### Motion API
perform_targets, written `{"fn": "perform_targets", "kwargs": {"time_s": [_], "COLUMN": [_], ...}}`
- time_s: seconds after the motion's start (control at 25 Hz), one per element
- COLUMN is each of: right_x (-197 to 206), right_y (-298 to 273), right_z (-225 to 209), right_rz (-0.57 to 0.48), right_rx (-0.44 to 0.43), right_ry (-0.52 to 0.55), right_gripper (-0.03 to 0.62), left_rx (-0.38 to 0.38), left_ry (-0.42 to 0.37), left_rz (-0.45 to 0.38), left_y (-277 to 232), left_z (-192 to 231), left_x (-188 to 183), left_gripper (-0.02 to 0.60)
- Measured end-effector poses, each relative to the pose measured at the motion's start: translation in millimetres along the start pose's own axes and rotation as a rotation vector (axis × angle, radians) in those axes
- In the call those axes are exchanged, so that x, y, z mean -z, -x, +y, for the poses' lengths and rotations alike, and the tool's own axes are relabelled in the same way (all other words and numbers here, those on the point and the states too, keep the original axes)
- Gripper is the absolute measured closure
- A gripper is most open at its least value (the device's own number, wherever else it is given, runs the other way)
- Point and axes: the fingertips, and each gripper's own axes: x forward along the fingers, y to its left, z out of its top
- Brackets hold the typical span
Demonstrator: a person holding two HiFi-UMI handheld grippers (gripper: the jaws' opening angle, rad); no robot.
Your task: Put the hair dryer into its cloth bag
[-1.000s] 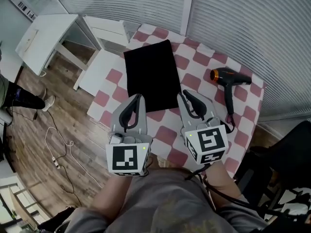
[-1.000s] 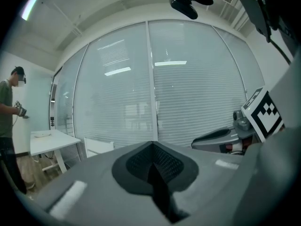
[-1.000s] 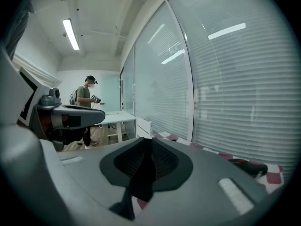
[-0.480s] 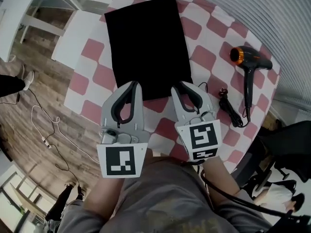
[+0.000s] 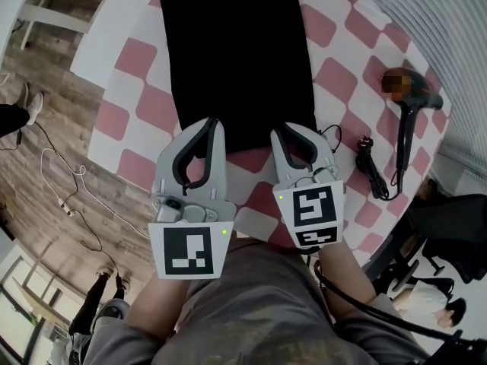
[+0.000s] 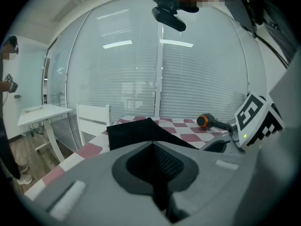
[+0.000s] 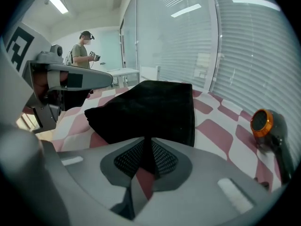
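A black cloth bag (image 5: 236,59) lies flat on the red-and-white checked table (image 5: 125,59). The black hair dryer (image 5: 411,97) with an orange nozzle ring lies at the table's right edge, its cord (image 5: 373,169) coiled beside it. My left gripper (image 5: 215,124) hovers at the bag's near left corner, shut and empty. My right gripper (image 5: 280,134) sits at the near right corner; its jaws have just been closing, tips together, nothing between them. The left gripper view shows the gripper (image 6: 153,145), the bag (image 6: 136,131) and the dryer (image 6: 207,121); the right gripper view shows the gripper (image 7: 149,142), the bag (image 7: 150,112) and the dryer (image 7: 263,121).
A white chair (image 6: 91,119) and a white desk (image 6: 42,112) stand left of the table. A person (image 7: 84,51) stands far off. A thin cable (image 5: 68,196) lies on the wood floor, and a black chair (image 5: 456,234) is at the right. Blinds close off the far side.
Both grippers have come down toward the near edge of the bag. The bag and table now fill more of the head view. The hair dryer has not moved.
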Motion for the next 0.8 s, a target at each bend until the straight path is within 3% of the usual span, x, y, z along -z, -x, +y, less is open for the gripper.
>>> {"fn": "perform_targets", "kwargs": {"time_s": [0.16, 0.48, 0.72, 0.8], "right_x": [-2.4, -53.2, -96.2, -107.8], "right_y": [2.6, 36.1, 58.7, 65.7], "right_z": [-1.5, -7.1, -10.5, -12.3], "right_rz": [-0.018, -0.145, -0.246, -0.278], "right_rx": [0.002, 0.013, 0.017, 0.022], "right_ry": [-0.011, -0.029, -0.018, -0.001], "right_gripper": [0.560, 0.561, 0.562, 0.562], "left_rx": [-0.001, -0.005, 0.050, 0.097], "left_ry": [-0.009, -0.040, -0.103, -0.167], "left_rz": [-0.006, -0.080, -0.142, -0.138], "left_y": [2.4, 17.9, 29.6, 31.3], "left_z": [1.4, 0.1, -13.3, -22.5], "left_x": [-3.3, -33.8, -64.7, -70.5], "left_gripper": [0.581, 0.581, 0.580, 0.525]}}
